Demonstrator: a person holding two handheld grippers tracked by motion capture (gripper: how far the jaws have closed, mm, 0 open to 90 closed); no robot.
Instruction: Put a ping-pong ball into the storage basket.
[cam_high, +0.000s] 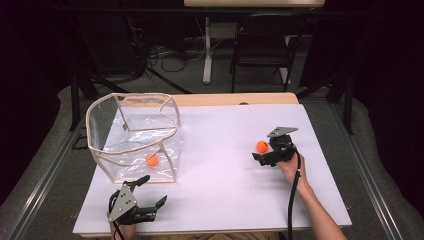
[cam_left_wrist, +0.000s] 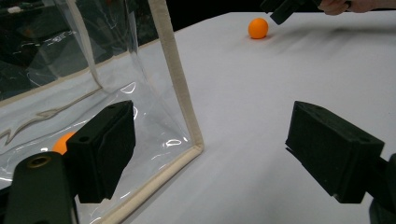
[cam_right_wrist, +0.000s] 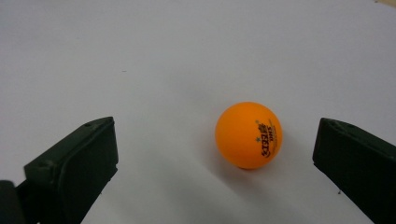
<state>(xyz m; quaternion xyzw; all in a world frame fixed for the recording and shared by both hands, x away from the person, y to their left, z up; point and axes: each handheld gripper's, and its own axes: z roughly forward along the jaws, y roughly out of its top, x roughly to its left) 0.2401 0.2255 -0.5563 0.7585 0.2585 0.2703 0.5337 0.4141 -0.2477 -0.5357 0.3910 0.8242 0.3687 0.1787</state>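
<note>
Presently, entries for this instant:

Right claw (cam_high: 261, 156): jaws spread wide, right of centre in the high view, straddling the loose ball; a stance judged to ready a pinch.

Loose ball (cam_right_wrist: 249, 135): orange, on the white counter (cam_high: 225, 190), nearer the right jaw, touching neither.

Left claw (cam_high: 150, 192): wide, empty, lower left, just beside the pouch corner; likely parked to steady it.

Clear pouch (cam_high: 132, 135): upright, mouth open upward, ready to receive.

Second ball (cam_high: 152, 159): already inside the pouch.
</note>
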